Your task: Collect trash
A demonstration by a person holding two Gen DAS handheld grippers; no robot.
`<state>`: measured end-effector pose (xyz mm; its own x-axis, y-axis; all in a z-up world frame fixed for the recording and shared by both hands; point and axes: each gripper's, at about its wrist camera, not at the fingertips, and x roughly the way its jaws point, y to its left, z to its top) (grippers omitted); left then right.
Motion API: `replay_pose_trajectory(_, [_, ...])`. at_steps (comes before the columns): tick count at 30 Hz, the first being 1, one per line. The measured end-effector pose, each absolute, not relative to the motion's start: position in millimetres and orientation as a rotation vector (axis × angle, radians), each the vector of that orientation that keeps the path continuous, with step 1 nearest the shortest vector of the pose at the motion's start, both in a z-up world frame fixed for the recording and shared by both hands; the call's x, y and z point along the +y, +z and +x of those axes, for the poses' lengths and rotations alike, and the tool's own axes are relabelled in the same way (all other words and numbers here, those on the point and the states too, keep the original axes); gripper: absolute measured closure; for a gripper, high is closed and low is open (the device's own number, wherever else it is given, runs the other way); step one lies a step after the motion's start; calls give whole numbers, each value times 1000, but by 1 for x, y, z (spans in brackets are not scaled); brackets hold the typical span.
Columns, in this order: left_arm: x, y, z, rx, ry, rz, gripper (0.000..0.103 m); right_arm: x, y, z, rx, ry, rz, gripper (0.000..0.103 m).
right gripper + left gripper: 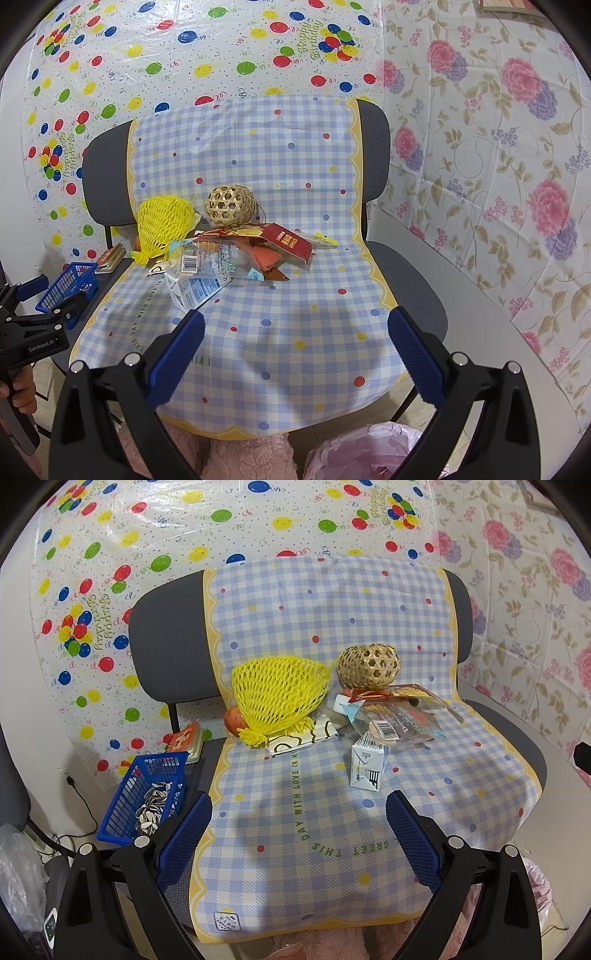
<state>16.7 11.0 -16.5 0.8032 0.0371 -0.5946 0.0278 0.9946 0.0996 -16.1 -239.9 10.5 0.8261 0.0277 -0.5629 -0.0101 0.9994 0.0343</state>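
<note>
Trash lies on the checkered cloth [332, 834] over a chair seat: a yellow foam net [280, 698] [162, 225], a small white milk carton [367, 764] [195, 290], a clear plastic wrapper [395, 720] [210, 260] and a red packet [288, 240]. A woven bamboo ball [369, 664] [231, 205] sits behind them. My left gripper [299, 812] is open and empty, hovering over the seat's front in front of the carton. My right gripper [295, 332] is open and empty over the seat's front right. A pink-lined trash bag [365, 454] sits below the seat edge.
A blue basket [147, 794] [68, 288] with sunflower seed shells stands on the seat's left edge, a small red box [184, 740] behind it. An apple [234, 722] peeks from under the net. The left gripper's body [33, 332] shows at the right view's left edge.
</note>
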Motion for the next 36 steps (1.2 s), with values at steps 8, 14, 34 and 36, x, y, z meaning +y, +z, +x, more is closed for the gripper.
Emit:
replay_pose_trajectory(8, [19,-22,24,659,15,101,9,-239,3,-4,606,31,30,6])
replay_pose_trajectory(14, [23,-38,45,715,13,75,9,-242,-12,20,597,56,56,6])
replay_pose_trajectory(34, [29,-75,108,763,22,87,9,-155,-73,118,632,258,-267,13])
replay_pose_trajectory(36, [29,-78,113,768,11,85,9,-144,-79,126,621,255,-317,14])
